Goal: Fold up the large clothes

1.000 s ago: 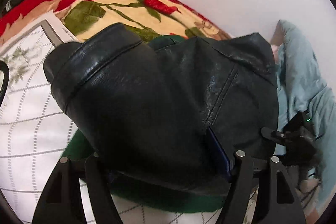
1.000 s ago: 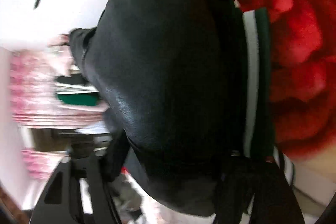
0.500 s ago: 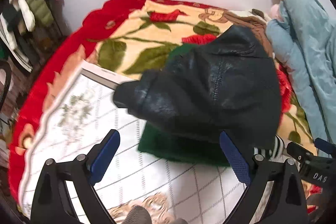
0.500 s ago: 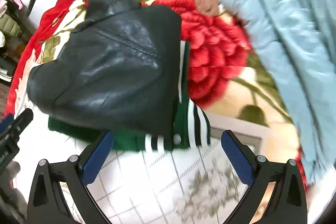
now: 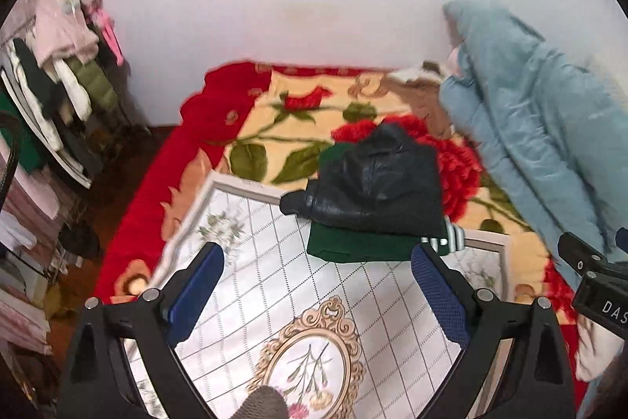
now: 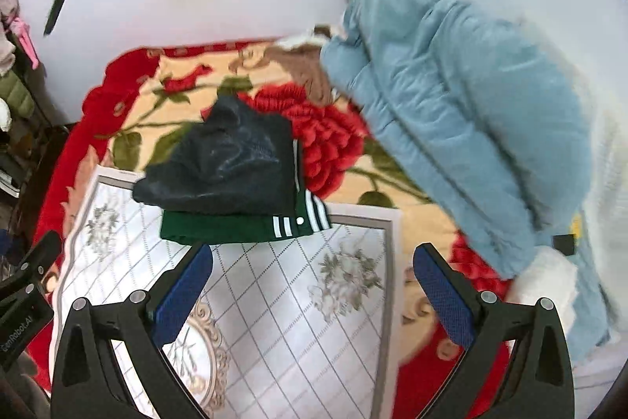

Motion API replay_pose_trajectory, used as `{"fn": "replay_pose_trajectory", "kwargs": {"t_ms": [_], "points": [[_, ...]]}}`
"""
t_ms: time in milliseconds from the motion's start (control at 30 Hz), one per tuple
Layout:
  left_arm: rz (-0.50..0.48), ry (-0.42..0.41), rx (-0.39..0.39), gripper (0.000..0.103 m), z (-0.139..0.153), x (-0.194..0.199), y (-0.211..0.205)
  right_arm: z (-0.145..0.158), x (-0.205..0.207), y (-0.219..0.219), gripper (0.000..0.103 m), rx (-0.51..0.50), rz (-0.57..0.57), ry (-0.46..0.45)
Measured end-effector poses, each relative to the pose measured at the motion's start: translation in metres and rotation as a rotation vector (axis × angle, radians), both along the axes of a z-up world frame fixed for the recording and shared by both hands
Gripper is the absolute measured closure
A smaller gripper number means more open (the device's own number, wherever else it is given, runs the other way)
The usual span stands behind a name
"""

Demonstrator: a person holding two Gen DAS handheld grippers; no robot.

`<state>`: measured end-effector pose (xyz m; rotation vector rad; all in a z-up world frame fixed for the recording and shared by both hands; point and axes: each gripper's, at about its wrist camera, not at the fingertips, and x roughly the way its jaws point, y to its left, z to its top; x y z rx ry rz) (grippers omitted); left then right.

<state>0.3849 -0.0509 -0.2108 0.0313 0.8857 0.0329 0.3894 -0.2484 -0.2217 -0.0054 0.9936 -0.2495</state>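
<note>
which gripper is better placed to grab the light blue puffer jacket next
Right, probably. The light blue puffer jacket fills the right side of its view, just beyond the open right gripper. The open left gripper faces the folded black jacket instead.

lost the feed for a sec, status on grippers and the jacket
Left gripper open, empty. Right gripper open, empty. Black leather jacket folded, lying on the green striped garment. Blue puffer coat heaped to the right, untouched.

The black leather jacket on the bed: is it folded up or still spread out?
Folded. The black leather jacket sits as a compact bundle on top of a folded green garment, no sleeves trailing; both open grippers are clear of it.
</note>
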Motion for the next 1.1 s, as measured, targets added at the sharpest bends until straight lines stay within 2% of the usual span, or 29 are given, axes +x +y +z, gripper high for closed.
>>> {"fn": "replay_pose_trajectory", "kwargs": {"t_ms": [233,467,600,767,1100], "points": [[-0.016,-0.062,-0.024,0.005,0.088,-0.084,0.003,0.114,-0.113,0.014,0.000,-0.022,-0.043,-0.103],[0.005,-0.129,-0.015,0.005,0.139,-0.148,0.000,0.190,-0.199,0.026,0.000,-0.042,-0.007,-0.192],[0.007,-0.157,-0.016,0.005,0.155,-0.172,-0.003,0.220,-0.236,0.029,0.000,-0.037,0.025,-0.225],[0.014,-0.202,-0.017,0.006,0.171,-0.195,-0.001,0.243,-0.270,0.031,0.000,-0.035,0.050,-0.256],[0.011,-0.227,-0.019,0.005,0.184,-0.220,-0.004,0.267,-0.304,0.035,0.000,-0.014,0.071,-0.302]]}}
